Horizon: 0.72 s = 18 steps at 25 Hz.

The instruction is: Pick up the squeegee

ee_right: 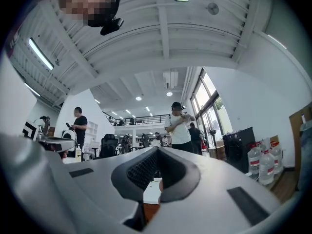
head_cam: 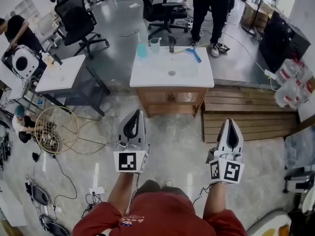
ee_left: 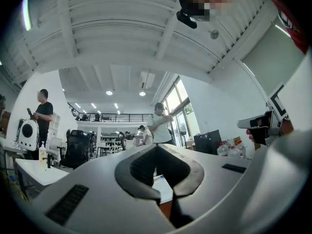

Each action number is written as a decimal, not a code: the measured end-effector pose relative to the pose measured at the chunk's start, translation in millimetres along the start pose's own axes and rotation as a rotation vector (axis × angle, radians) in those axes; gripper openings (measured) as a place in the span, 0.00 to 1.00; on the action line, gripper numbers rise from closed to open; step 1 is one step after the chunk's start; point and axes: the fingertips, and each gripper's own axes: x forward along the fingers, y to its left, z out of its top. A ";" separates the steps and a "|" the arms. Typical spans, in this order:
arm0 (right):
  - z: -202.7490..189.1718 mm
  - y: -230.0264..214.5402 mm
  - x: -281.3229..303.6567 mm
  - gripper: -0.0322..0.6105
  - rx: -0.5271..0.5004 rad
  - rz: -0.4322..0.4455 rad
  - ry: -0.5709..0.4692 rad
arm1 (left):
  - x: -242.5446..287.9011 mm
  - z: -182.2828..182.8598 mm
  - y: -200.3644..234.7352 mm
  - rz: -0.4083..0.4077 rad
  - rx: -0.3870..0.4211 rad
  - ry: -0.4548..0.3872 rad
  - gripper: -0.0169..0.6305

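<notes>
The squeegee point(head_cam: 193, 53), blue-handled, lies at the far right corner of the white sink counter point(head_cam: 147, 73), well ahead of both grippers. My left gripper point(head_cam: 136, 114) and right gripper point(head_cam: 231, 123) are held side by side over the floor in front of the wooden vanity, both pointing toward it. Each is shut with nothing between its jaws. In the left gripper view the left gripper point(ee_left: 158, 150) shows its jaws together, and the right gripper point(ee_right: 157, 152) looks the same in its own view. The squeegee does not show in either gripper view.
On the counter stand a blue bottle point(head_cam: 141, 49), a clear cup point(head_cam: 154, 44) and a faucet point(head_cam: 172, 43). A person point(head_cam: 209, 9) stands behind the sink. A small white table point(head_cam: 59, 73) and wire basket point(head_cam: 54, 129) are left, a wooden platform point(head_cam: 246, 112) and water bottles point(head_cam: 290, 82) right.
</notes>
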 end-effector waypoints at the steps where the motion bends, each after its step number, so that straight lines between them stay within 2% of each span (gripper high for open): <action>1: -1.6 -1.2 3.8 0.06 -0.007 0.001 0.002 | 3.8 -1.6 0.2 0.000 -0.001 -0.002 0.05; 7: -16.9 16.5 43.4 0.06 -0.023 0.008 0.007 | 31.8 -21.9 27.4 -0.003 -0.028 -0.011 0.05; 11: -28.3 33.1 90.2 0.06 -0.052 0.008 0.010 | 68.5 -38.8 60.3 -0.001 -0.019 -0.011 0.05; 18: -32.2 80.3 191.0 0.06 -0.076 0.015 0.011 | 140.6 -49.7 136.8 -0.007 -0.059 -0.033 0.05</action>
